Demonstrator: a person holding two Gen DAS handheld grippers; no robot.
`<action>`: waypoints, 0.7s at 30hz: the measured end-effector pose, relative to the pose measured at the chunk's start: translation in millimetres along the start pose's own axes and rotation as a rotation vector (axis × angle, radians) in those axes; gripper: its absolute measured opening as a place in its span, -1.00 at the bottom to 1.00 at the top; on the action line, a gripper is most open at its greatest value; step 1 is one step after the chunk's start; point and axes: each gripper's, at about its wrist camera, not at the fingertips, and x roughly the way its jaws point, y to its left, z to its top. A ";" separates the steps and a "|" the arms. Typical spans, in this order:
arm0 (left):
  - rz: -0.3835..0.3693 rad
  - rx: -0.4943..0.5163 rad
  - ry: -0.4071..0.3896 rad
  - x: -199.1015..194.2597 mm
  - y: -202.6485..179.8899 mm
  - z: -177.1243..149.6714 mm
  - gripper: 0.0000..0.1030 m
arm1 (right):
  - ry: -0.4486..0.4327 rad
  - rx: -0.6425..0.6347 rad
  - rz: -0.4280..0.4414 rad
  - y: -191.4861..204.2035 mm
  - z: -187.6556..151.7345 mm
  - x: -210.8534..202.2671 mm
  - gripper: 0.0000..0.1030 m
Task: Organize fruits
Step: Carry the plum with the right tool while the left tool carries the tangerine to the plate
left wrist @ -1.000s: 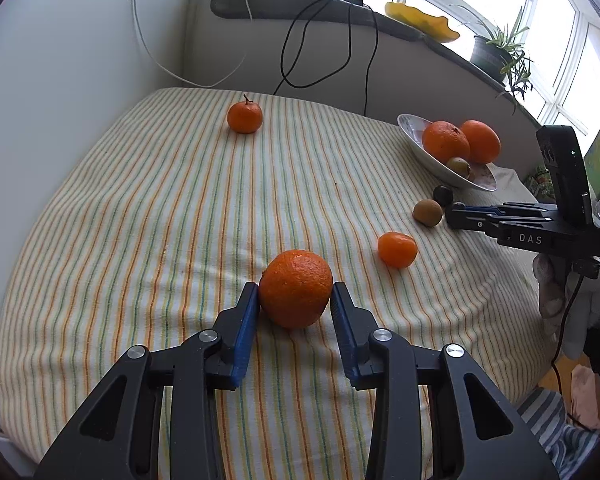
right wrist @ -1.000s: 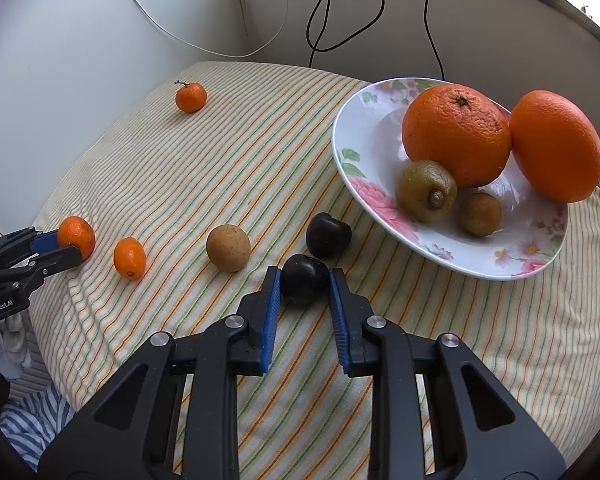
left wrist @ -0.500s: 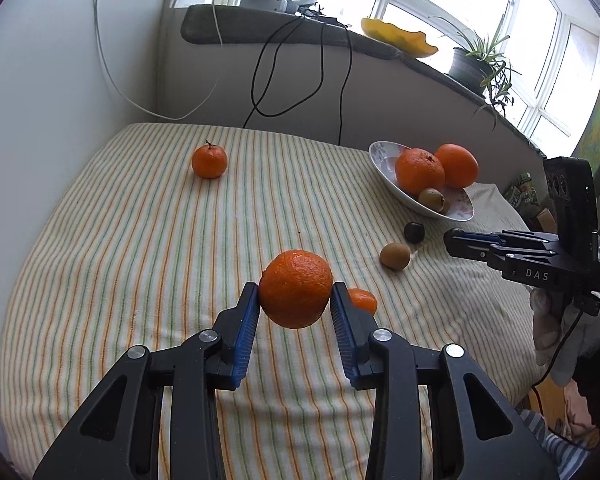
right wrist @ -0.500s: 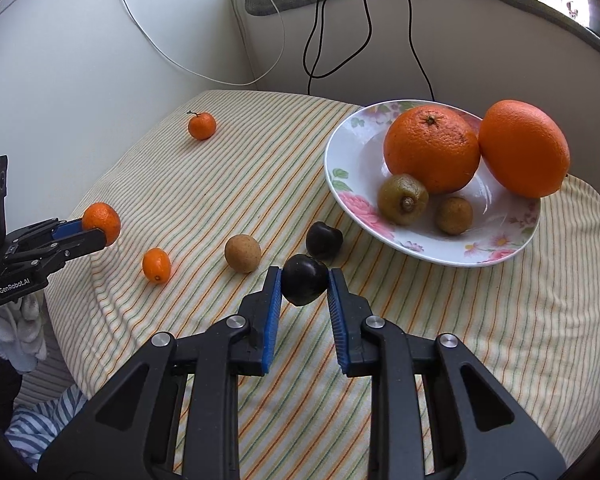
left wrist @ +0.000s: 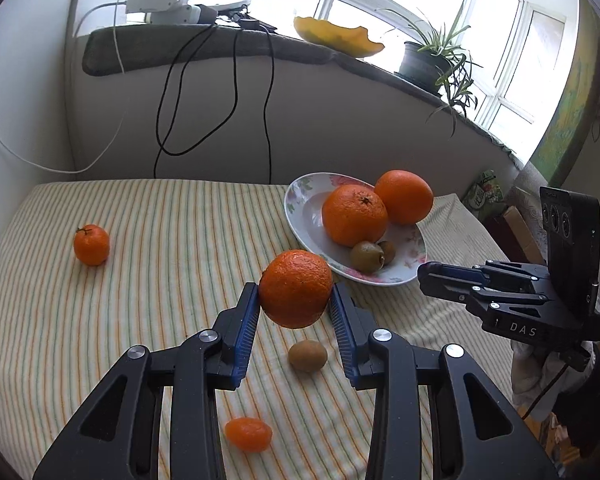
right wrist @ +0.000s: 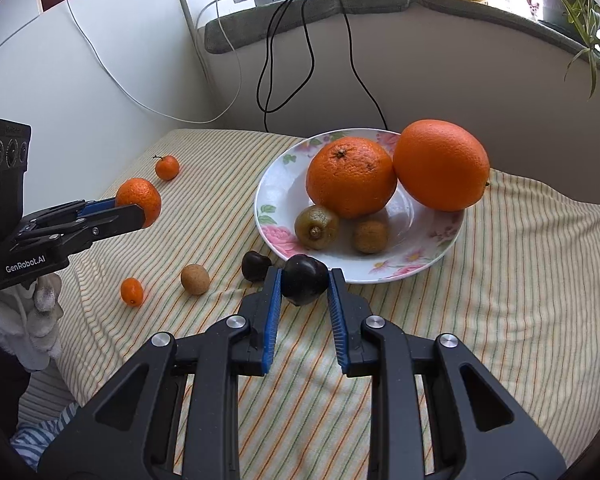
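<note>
My left gripper [left wrist: 295,300] is shut on a mandarin [left wrist: 295,294] and holds it in the air, short of the floral plate [left wrist: 300,204]. My right gripper [right wrist: 303,286] is shut on a dark plum [right wrist: 304,279], lifted just before the plate's near rim [right wrist: 400,276]. The plate holds two big oranges [right wrist: 350,176] and two kiwis [right wrist: 316,226]. On the striped cloth lie a second dark plum [right wrist: 255,265], a brown round fruit [right wrist: 195,278], a kumquat [right wrist: 132,291] and a small tangerine with stem [right wrist: 167,167]. The left gripper shows at the left of the right wrist view [right wrist: 140,212].
The table [left wrist: 160,240] stands against a wall on the left and a low ledge behind, with cables [left wrist: 172,92] hanging down. A plant pot [left wrist: 420,66] and a yellow dish [left wrist: 336,38] sit on the sill. The table edge drops off at the right.
Both grippers have lifted their fruit higher and moved toward the plate. The mandarin went from the cloth into the air; the plum rose to the plate's rim.
</note>
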 end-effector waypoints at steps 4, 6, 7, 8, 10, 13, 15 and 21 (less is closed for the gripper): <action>-0.018 0.017 0.017 18.6 -9.5 11.5 -0.33 | -0.005 0.014 -0.011 -8.7 5.0 3.2 -0.53; -0.022 0.025 0.026 26.9 -13.8 15.3 -0.33 | -0.004 0.015 -0.015 -11.8 6.4 5.2 -0.53; -0.024 0.029 0.029 30.5 -15.4 17.2 -0.33 | -0.004 0.014 -0.018 -12.6 7.5 6.5 -0.53; -0.024 0.034 0.033 34.3 -17.1 19.3 -0.33 | -0.003 0.012 -0.021 -12.7 8.9 10.4 -0.53; -0.023 0.043 0.038 41.2 -19.9 22.5 -0.33 | -0.004 0.009 -0.023 -13.7 12.3 14.2 -0.53; -0.022 0.044 0.048 51.9 -22.2 27.6 -0.33 | -0.005 0.009 -0.025 -15.2 14.7 16.6 -0.53; -0.018 0.048 0.056 58.8 -23.9 30.2 -0.33 | -0.006 0.008 -0.029 -17.1 15.4 17.6 -0.53; -0.004 0.074 0.075 72.5 -32.3 34.0 -0.33 | -0.003 0.006 -0.035 -21.3 18.9 22.2 -0.53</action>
